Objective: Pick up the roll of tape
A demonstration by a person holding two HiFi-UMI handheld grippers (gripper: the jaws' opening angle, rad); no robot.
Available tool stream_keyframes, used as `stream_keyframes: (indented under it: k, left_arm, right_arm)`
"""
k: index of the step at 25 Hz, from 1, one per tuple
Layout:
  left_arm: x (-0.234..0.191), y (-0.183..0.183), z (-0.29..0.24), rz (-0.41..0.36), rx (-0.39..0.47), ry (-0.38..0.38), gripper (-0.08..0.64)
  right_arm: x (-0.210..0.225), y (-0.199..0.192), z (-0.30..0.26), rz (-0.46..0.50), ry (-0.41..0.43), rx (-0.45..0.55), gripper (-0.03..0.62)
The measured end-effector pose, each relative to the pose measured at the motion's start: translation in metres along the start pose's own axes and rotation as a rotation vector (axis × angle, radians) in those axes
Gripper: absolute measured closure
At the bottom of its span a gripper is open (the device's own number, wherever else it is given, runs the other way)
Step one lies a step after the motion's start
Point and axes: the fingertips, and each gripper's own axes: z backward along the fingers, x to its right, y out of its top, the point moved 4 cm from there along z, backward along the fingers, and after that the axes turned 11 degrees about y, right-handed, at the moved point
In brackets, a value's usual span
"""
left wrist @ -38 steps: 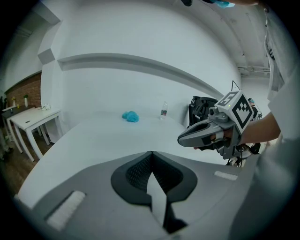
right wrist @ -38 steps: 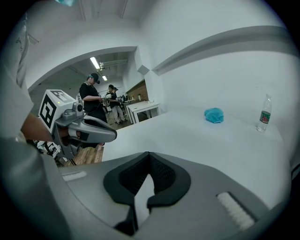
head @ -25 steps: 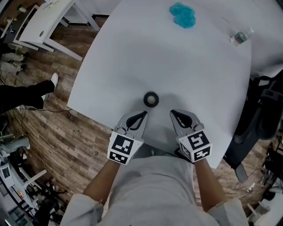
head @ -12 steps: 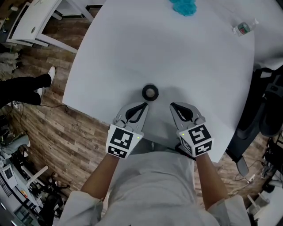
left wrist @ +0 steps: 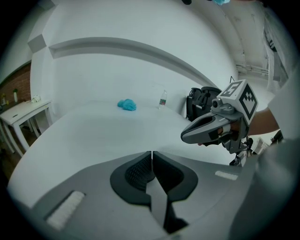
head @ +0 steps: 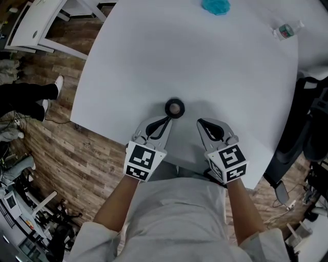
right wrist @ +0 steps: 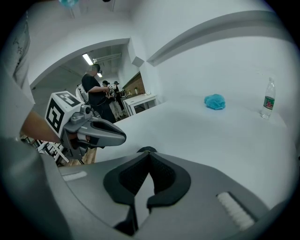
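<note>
The roll of tape [head: 175,108] lies flat on the white surface [head: 205,66], close to the edge nearest the person. It sits just ahead of the left gripper [head: 166,121], a little to the right of its tips. A thin gap seems to part the two, though the head view is too steep to be sure. From the right gripper [head: 201,123] the roll lies ahead and to the left, clearly apart. In the right gripper view only its dark top peeks over the tips.

The left gripper's fingers [left wrist: 136,171] are pressed together with nothing between them. The right gripper's fingers [right wrist: 164,176] are likewise closed and empty. Both grippers slant down toward the surface side by side.

Far beyond the fingers, at the other side of the surface, lies a crumpled blue cloth [head: 216,5]. To the right of it stands a clear plastic bottle [head: 284,30]. Off the surface, out to the left of the left fingers, a person's dark trouser leg [head: 25,97] crosses the wooden floor [head: 97,148].
</note>
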Motion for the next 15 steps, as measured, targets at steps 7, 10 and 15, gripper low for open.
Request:
stream_keyframes:
  k: [7, 10, 15]
  left_arm:
    - [-0.004, -0.009, -0.019, -0.019, -0.042, 0.001, 0.483]
    - [-0.005, -0.013, -0.026, -0.018, -0.049, -0.008, 0.441]
    - [-0.007, -0.02, -0.038, -0.039, -0.082, -0.002, 0.355]
  right_arm:
    - [0.005, -0.005, -0.005, -0.017, 0.006, -0.013, 0.586]
    - [0.007, -0.006, -0.009, -0.022, 0.01, -0.015, 0.586]
    - [0.01, -0.008, -0.012, -0.032, 0.015, -0.017, 0.586]
